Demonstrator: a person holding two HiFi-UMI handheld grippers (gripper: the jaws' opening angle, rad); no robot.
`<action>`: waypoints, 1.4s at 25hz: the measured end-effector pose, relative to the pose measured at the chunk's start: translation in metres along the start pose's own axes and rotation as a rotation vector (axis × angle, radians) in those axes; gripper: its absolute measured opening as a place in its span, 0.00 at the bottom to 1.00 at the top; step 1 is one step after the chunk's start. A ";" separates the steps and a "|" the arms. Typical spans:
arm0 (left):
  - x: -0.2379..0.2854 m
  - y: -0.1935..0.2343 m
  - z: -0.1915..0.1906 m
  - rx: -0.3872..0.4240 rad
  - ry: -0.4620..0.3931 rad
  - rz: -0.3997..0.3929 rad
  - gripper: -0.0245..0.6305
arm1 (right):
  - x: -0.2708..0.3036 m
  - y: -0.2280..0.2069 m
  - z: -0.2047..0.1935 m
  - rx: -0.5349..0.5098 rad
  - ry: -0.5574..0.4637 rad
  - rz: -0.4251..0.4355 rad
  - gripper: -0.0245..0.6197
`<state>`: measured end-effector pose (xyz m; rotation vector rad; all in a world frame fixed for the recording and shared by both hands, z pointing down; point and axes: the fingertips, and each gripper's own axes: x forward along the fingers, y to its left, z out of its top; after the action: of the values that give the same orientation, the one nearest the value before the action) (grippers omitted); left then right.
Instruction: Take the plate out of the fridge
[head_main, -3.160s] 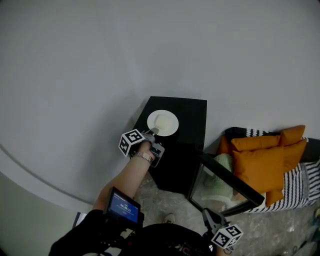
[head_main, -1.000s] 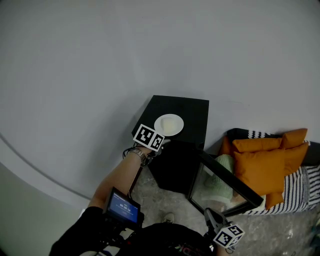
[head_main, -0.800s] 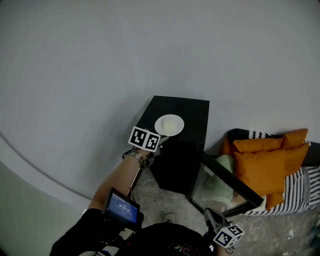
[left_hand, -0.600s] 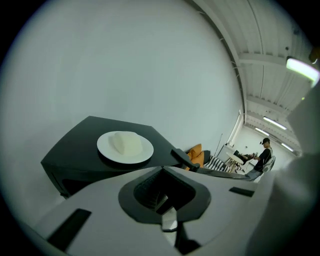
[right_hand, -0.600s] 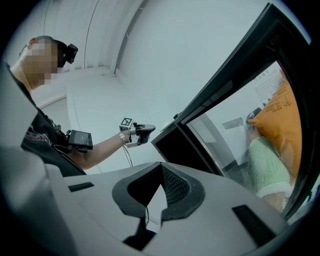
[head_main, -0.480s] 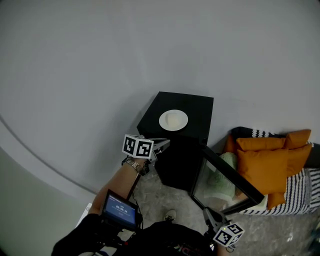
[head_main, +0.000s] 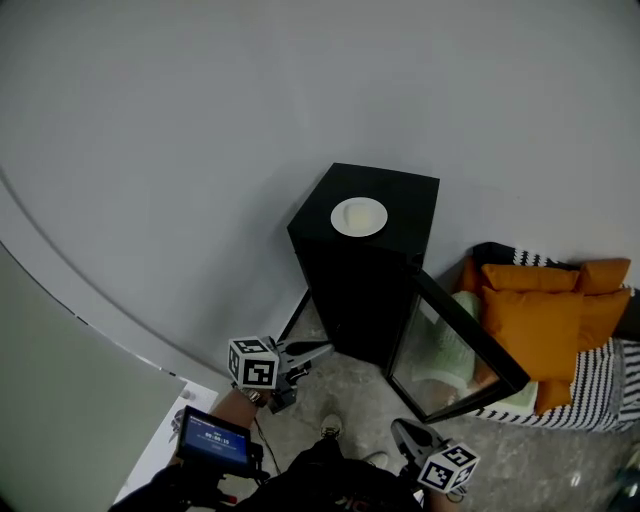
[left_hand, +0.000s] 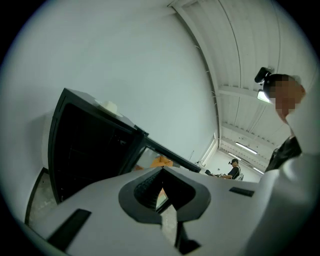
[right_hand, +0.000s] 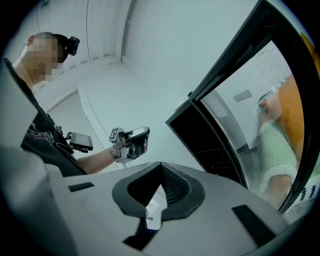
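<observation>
1. plate (head_main: 359, 216) sits on the fridge (head_main: 350, 270) top, inside its edges.
2. door (head_main: 465, 345) stands open by the cushions (head_main: 545, 320).
3. left gripper (head_main: 322, 348), jaws together and empty, hangs over floor (head_main: 350, 390), well apart from the fridge.
4. right gripper (head_main: 397, 428), also closed on nothing, is near the door's lower edge.

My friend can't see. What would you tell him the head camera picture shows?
A white plate sits on top of a black fridge whose glass door hangs open. Lower down, the left gripper and right gripper are both shut and hold nothing.
</observation>
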<state>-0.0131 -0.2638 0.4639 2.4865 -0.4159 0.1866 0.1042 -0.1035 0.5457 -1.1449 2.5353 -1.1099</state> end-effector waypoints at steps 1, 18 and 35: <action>-0.005 -0.009 -0.013 -0.010 0.011 -0.010 0.05 | 0.001 0.004 -0.003 -0.005 0.012 0.006 0.05; -0.086 -0.069 -0.167 -0.138 0.171 -0.152 0.05 | 0.052 0.058 -0.056 0.029 0.082 0.021 0.05; -0.188 -0.108 -0.233 -0.129 0.190 -0.210 0.05 | 0.063 0.153 -0.134 0.004 0.066 -0.051 0.05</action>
<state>-0.1619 0.0037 0.5512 2.3396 -0.0839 0.2970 -0.0848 -0.0047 0.5478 -1.1974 2.5654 -1.1835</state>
